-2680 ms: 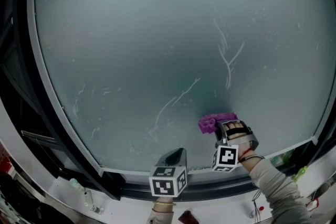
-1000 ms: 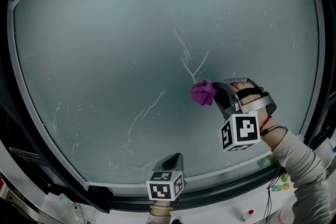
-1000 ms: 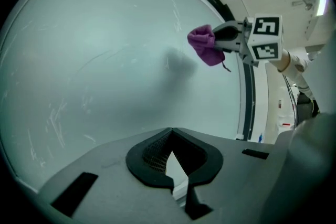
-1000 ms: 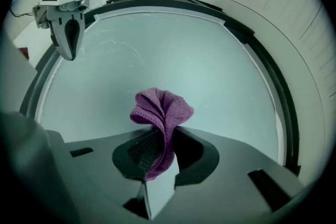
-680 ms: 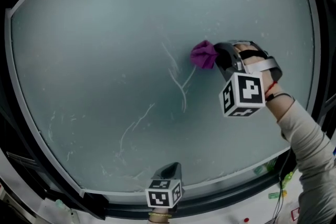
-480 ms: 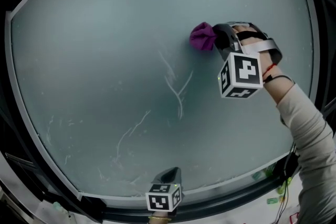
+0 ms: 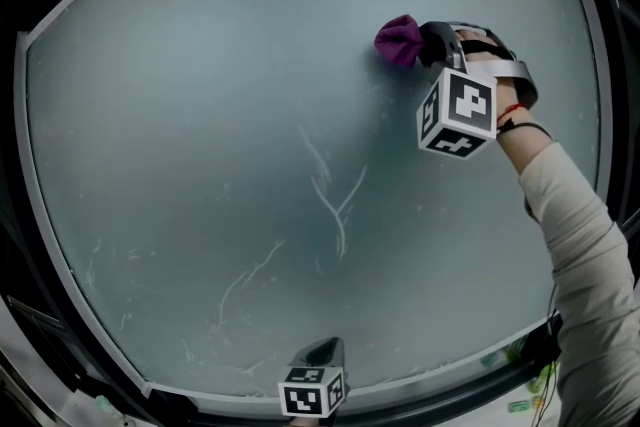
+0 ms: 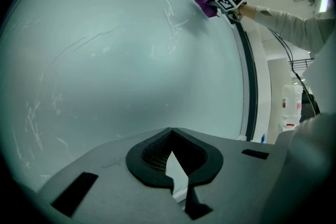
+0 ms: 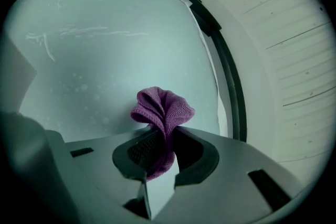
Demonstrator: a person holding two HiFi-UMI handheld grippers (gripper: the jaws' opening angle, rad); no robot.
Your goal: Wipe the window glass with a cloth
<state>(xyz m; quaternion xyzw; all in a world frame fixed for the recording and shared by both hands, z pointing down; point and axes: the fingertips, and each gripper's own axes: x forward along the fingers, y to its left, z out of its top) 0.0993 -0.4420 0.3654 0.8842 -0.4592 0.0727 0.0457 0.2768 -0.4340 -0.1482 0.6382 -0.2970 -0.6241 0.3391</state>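
Purple cloth (image 9: 161, 106) in right gripper (image 9: 164, 139), lower end hidden between jaws.

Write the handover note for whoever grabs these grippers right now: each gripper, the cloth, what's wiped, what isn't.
Right gripper: shut on the cloth, held against the glass at its upper right in the head view.
Left gripper: shut, empty, low at the glass's bottom edge.
Done: no streaks show right around the cloth.
Left: white streaks at the centre and more at the lower left; wipe those next.
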